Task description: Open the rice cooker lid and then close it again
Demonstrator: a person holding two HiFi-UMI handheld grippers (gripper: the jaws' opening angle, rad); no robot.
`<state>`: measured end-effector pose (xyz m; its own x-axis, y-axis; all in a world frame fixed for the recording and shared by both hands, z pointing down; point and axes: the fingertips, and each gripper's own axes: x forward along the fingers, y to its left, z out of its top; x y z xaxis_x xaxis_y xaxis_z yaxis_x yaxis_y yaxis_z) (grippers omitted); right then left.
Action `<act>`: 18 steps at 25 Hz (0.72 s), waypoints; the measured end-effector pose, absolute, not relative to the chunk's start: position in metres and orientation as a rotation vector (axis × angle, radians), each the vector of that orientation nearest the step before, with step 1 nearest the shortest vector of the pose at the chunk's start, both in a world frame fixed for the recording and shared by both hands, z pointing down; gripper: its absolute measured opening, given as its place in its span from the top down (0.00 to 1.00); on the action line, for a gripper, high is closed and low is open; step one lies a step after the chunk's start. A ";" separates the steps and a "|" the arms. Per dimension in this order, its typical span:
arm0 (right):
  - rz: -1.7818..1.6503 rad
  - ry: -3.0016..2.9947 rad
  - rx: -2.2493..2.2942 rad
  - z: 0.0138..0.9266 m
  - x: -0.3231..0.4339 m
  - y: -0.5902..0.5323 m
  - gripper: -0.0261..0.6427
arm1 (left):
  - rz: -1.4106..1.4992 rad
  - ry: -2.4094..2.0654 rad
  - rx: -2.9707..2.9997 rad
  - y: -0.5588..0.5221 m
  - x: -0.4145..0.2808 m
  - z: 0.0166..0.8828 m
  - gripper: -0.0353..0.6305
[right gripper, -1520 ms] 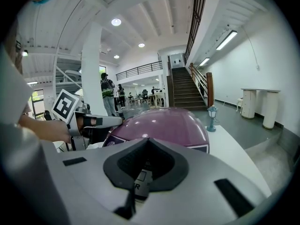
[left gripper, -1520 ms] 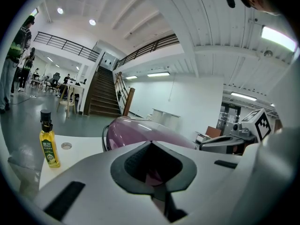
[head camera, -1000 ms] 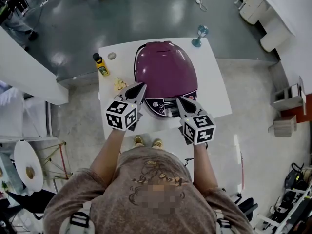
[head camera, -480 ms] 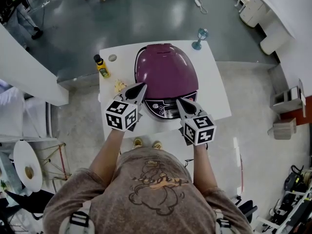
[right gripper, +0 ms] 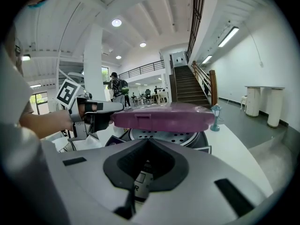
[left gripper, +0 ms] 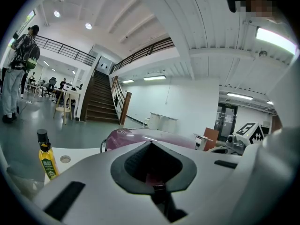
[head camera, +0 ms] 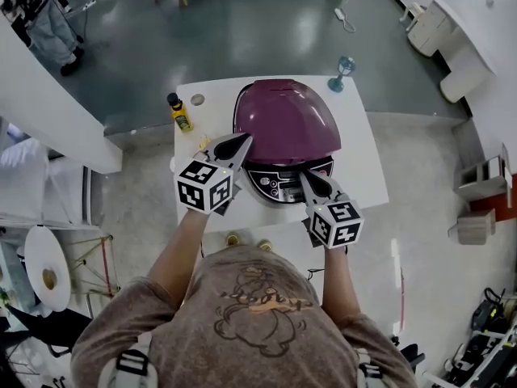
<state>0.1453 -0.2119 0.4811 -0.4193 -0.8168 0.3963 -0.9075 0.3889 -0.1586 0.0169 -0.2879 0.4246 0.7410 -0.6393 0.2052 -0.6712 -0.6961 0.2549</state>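
Note:
The purple rice cooker lid (head camera: 287,120) stands slightly raised at its front on the white table (head camera: 359,168). In the right gripper view the lid (right gripper: 164,116) hovers over the perforated inner plate (right gripper: 164,137). My left gripper (head camera: 242,141) is shut, and its tips (right gripper: 101,114) touch the lid's front left edge. My right gripper (head camera: 308,176) is shut and rests at the cooker's control panel (head camera: 279,183), with nothing between its fingers. From the left gripper view the lid (left gripper: 140,137) shows just beyond the closed jaws.
A yellow bottle with a black cap (head camera: 179,113) and a crumpled scrap (head camera: 203,142) lie on the table left of the cooker. A small blue goblet-like figure (head camera: 342,69) stands at the far right corner. A person (head camera: 48,23) stands on the floor beyond.
My left gripper has risen and the lid's front edge has come up with it, opening a dark gap above the control panel. The right gripper has kept its place.

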 end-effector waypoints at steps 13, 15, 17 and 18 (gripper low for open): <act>0.522 -2.404 1.520 0.483 0.145 -0.213 0.96 | 0.051 -0.995 2.639 -0.304 0.016 0.395 0.92; 0.524 -2.403 1.519 0.483 0.144 -0.212 0.96 | 0.050 -0.996 2.650 -0.305 0.017 0.390 0.92; 0.528 -2.408 1.512 0.483 0.143 -0.212 0.96 | 0.044 -1.000 2.654 -0.308 0.016 0.386 0.92; 0.530 -2.410 1.509 0.483 0.143 -0.213 0.96 | 0.039 -1.000 2.656 -0.310 0.016 0.383 0.92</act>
